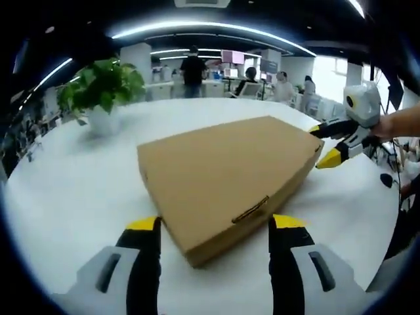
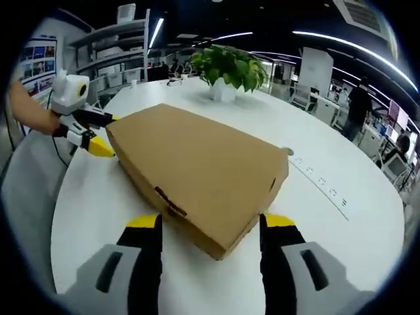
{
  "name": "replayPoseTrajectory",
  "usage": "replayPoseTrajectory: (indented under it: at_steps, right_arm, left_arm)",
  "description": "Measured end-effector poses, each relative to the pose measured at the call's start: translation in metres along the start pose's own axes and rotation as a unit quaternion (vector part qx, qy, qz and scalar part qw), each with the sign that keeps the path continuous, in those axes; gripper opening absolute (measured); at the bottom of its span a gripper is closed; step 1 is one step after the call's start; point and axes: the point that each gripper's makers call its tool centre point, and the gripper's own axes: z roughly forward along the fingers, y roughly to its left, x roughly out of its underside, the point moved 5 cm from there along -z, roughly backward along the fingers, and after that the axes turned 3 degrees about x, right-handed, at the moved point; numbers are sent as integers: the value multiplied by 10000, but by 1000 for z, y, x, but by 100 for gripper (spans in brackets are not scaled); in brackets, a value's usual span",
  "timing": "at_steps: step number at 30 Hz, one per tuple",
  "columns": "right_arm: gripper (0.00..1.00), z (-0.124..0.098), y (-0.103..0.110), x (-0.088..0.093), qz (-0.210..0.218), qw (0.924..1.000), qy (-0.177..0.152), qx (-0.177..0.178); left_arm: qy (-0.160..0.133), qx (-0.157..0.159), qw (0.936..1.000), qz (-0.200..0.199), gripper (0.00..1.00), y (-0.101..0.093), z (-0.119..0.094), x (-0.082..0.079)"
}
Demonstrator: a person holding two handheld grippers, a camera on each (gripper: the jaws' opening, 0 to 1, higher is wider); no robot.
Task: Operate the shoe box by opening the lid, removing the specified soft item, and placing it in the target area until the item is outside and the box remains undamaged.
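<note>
A flat brown cardboard shoe box lies shut on the white round table. In the left gripper view my left gripper is open, its jaws on either side of the box's near corner, by a tab slot in the front edge. My right gripper is at the far right corner, open, jaws astride the box's edge, held by a hand. The right gripper view has the same box from the other end: my right gripper is open around its near corner, and my left gripper is open at the far left corner.
A potted green plant stands on the table behind the box. A row of sockets is set in the tabletop right of the box. Desks with people and shelving lie beyond the table.
</note>
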Motion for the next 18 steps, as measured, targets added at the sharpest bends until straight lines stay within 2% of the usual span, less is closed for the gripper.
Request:
replayPoseTrajectory:
  at_steps: [6,18]
  right_arm:
    - [56,2,0,2,193,9998,82,-9]
    - [54,1,5,2,217,9997,91,103]
  left_arm:
    - [-11,39,10000,-7,66,-1,1,1]
    - [99,225,9997,2,63,2,-1,-1]
